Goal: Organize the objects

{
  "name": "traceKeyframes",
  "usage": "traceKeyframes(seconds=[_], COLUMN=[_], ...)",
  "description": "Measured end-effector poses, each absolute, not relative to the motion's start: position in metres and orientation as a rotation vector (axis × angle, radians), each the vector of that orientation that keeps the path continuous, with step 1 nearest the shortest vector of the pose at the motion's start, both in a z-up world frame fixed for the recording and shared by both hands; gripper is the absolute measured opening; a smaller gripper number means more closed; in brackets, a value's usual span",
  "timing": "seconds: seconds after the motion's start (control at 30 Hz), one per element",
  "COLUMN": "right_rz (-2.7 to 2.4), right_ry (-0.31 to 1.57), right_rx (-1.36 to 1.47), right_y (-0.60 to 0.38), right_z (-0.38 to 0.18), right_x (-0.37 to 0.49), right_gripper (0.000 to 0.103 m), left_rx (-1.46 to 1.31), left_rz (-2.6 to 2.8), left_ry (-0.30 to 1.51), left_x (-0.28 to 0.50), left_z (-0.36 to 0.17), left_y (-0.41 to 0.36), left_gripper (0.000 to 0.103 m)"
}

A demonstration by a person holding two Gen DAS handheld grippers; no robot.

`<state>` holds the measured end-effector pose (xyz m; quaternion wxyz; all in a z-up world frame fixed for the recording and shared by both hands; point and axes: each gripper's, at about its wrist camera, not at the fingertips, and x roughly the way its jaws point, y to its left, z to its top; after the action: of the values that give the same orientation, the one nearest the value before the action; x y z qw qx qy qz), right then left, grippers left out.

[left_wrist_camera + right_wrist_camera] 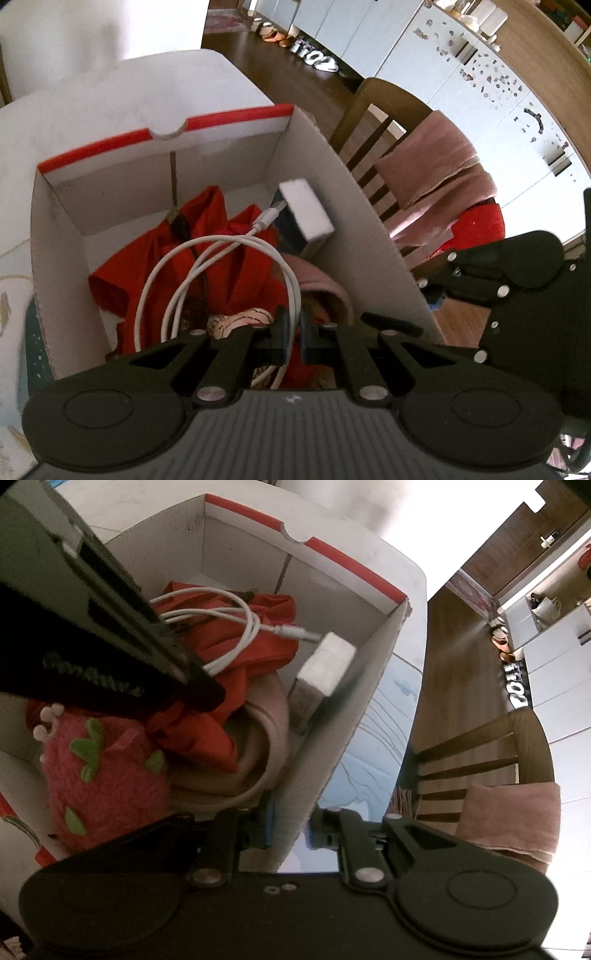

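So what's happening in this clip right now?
A person with two handheld grippers is packing things into a white cardboard box. The left gripper is shut on a coiled white charging cable, holding it over the red cloth inside. The right gripper clamps the box's side wall. Already in the box: a pink strawberry plush, a beige rolled cloth and a small white box.

Left claw (293,328) pinches white cable (221,258) inside cardboard box (332,177).
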<state>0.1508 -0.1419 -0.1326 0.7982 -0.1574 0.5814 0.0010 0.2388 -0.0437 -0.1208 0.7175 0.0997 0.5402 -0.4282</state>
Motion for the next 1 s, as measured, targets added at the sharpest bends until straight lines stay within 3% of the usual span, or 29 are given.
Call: traceKeyframes(seconds=[0.27, 0.37, 0.47, 0.53, 0.6, 0.87, 1.0], right_rz=[-0.002, -0.003, -0.004, -0.005, -0.006, -0.012, -0.012], right_ry=[1.249, 1.249, 1.248, 1.248, 1.248, 1.247, 1.231], right_rx=[-0.342, -0.343, -0.345, -0.345, -0.345, -0.342, -0.340], right_y=[-0.140, -0.140, -0.139, -0.139, -0.139, -0.137, -0.136], right_z=[-0.132, -0.131, -0.131, -0.131, -0.131, -0.126, -0.117], right_x=[0.151, 0.151, 0.151, 0.150, 0.150, 0.149, 0.145], right_gripper=[0.014, 0.014, 0.014, 0.015, 0.015, 0.015, 0.015], left_rx=[0.204, 0.190, 0.160, 0.139, 0.117, 0.113, 0.104], left_rz=[-0.950, -0.943, -0.939, -0.938, -0.939, -0.888, -0.850], left_ry=[1.199, 1.192, 1.187, 1.176, 1.157, 1.046, 1.011], left_x=[0.237, 0.236, 0.235, 0.232, 0.228, 0.209, 0.204], left_z=[-0.121, -0.117, -0.111, -0.105, -0.097, -0.067, -0.060], left_y=[-0.035, -0.027, -0.016, -0.008, 0.001, 0.038, 0.058], left_gripper=[0.008, 0.014, 0.028, 0.052, 0.068, 0.069, 0.074])
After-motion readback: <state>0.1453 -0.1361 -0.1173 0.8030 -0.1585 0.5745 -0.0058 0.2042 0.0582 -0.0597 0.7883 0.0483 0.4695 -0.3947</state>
